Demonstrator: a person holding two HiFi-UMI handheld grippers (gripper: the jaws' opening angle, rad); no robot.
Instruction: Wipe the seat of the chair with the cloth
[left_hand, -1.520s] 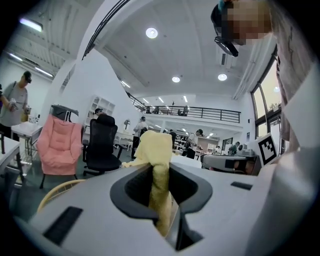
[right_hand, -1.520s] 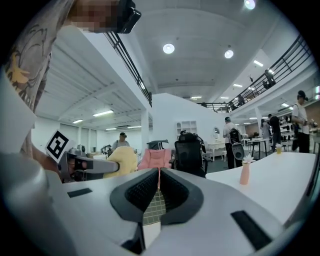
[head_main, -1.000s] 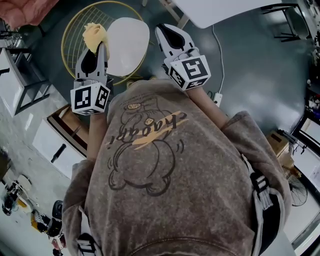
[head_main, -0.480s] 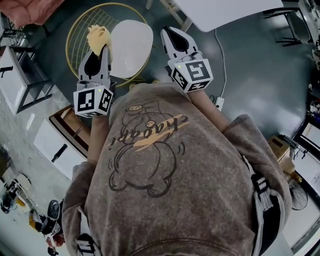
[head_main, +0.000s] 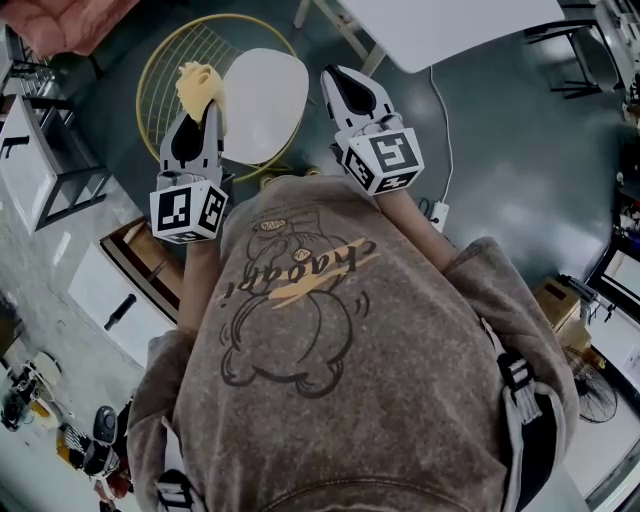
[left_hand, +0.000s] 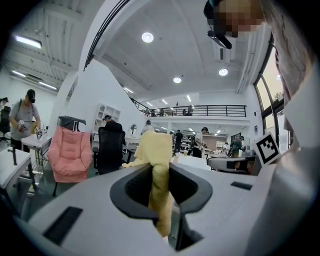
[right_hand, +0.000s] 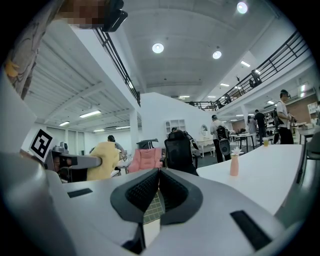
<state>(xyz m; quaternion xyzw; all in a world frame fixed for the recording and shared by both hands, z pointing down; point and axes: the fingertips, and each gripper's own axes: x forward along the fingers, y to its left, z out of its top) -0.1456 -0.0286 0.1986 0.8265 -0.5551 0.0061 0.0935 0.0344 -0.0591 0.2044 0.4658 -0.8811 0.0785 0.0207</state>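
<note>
As the left gripper (head_main: 203, 112) hovers over the chair (head_main: 150, 72), its jaws clamp the yellow cloth (head_main: 197, 82), which sits just beside the left edge of the white seat (head_main: 265, 100). Right gripper (head_main: 345, 82): jaws together, nothing between them, near the seat's right edge.

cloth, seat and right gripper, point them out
cloth (head_main: 197, 82), head view, on its bunched yellow top.
seat (head_main: 262, 100), head view, middle of the white surface.
right gripper (head_main: 332, 74), head view, at its closed fingertips.
</note>
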